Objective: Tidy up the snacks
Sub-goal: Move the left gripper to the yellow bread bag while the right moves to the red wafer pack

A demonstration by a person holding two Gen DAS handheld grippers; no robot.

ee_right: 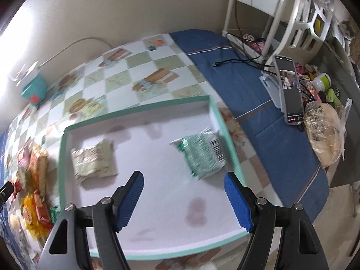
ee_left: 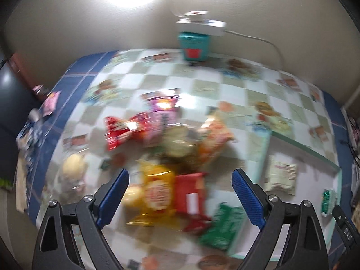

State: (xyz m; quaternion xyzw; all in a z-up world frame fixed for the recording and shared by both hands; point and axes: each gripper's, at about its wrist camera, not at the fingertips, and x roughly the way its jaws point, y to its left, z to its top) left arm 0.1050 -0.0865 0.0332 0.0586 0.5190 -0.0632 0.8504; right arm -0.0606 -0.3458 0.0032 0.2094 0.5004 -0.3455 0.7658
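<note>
Both blue-padded grippers, left [ee_left: 180,193] and right [ee_right: 183,199], stood wide and empty. The crinkly yellow foil snack packet [ee_left: 157,193] looked light, slippery, best pinched across its middle.

The left hand-held gripper [ee_left: 180,180] points steeply downward, its blue-padded jaws spread wide and empty. The right hand-held gripper [ee_right: 183,184] likewise tilts down, jaws apart, gripping nothing.

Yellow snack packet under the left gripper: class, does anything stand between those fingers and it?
Nothing visible does. The left gripper hangs open above the yellow snack packet, with no object between. A red packet lies close against the yellow one's right side, so the fingers could catch it too.
</note>
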